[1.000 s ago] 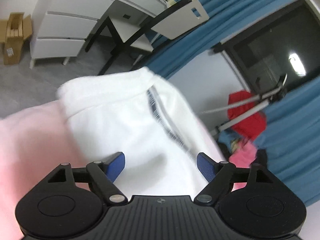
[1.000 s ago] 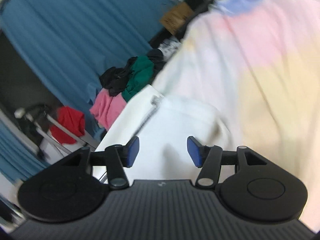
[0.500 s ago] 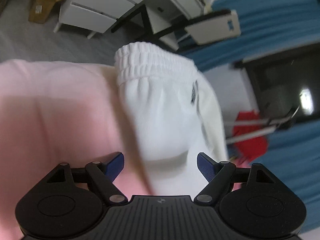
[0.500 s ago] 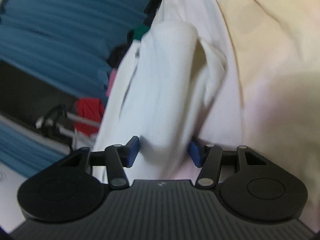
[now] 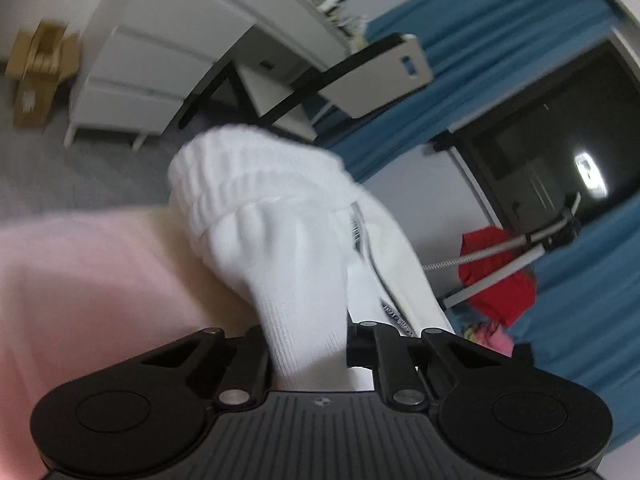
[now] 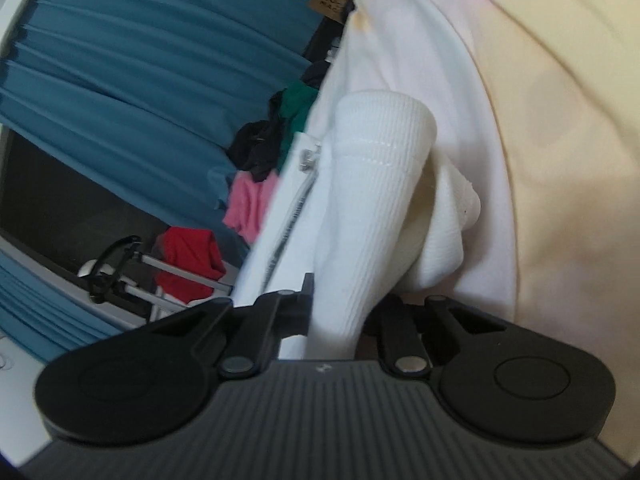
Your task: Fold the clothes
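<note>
A pale pink and yellow bedsheet (image 5: 80,280) lies under a white garment (image 5: 280,248). The left hand-held gripper (image 5: 306,344) is closing on its ribbed fabric, pinched between the jaws. The right hand-held gripper (image 6: 336,320) is closing likewise on a ribbed cuff (image 6: 372,184).

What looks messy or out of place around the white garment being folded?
Beyond the white garment, a pile of loose clothes, black, green and pink, lies heaped by the blue curtain. A red garment hangs over a metal stand. Nothing looks damaged.
</note>
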A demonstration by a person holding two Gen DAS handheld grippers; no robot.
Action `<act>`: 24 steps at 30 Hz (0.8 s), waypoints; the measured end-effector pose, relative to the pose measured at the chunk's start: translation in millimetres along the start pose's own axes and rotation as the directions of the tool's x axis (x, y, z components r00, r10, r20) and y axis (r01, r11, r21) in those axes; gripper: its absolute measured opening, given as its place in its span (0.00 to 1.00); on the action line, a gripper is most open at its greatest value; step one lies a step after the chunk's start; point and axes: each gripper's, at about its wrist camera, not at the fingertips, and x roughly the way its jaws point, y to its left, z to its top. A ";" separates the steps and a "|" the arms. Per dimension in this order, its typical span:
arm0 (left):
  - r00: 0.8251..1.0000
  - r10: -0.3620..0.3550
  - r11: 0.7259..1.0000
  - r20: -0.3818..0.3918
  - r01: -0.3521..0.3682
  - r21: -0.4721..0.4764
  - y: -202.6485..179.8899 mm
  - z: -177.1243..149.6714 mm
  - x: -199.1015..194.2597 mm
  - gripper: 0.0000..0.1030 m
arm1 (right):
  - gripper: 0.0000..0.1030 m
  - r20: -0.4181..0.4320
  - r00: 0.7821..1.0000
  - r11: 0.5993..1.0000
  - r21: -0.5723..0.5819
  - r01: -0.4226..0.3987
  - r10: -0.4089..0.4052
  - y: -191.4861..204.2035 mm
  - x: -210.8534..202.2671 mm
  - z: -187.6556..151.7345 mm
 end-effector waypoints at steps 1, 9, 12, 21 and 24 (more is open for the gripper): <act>1.000 -0.012 1.000 0.000 0.012 0.000 -2.6 2.9 -6.5 0.11 | 0.13 0.000 1.000 1.000 -0.015 -0.003 0.003 5.2 -6.5 0.8; 0.996 -0.076 0.995 -0.045 0.073 -0.068 3.3 25.1 -73.7 0.10 | 0.13 0.002 0.999 0.998 0.032 0.050 -0.050 15.3 -82.9 0.1; 0.992 -0.089 0.989 -0.088 0.077 -0.130 19.1 35.8 -101.6 0.10 | 0.13 -0.005 0.997 0.996 0.044 0.077 -0.077 8.3 -115.0 2.0; 0.962 0.092 0.984 -0.257 -0.128 -0.128 80.5 23.6 -129.6 0.14 | 0.13 -0.023 0.990 0.975 0.173 0.138 -0.136 -36.5 -189.0 -1.8; 0.961 0.093 0.987 -0.260 -0.124 -0.103 87.7 23.1 -131.0 0.19 | 0.13 -0.061 0.986 0.964 0.208 0.164 -0.154 -51.0 -188.8 -4.6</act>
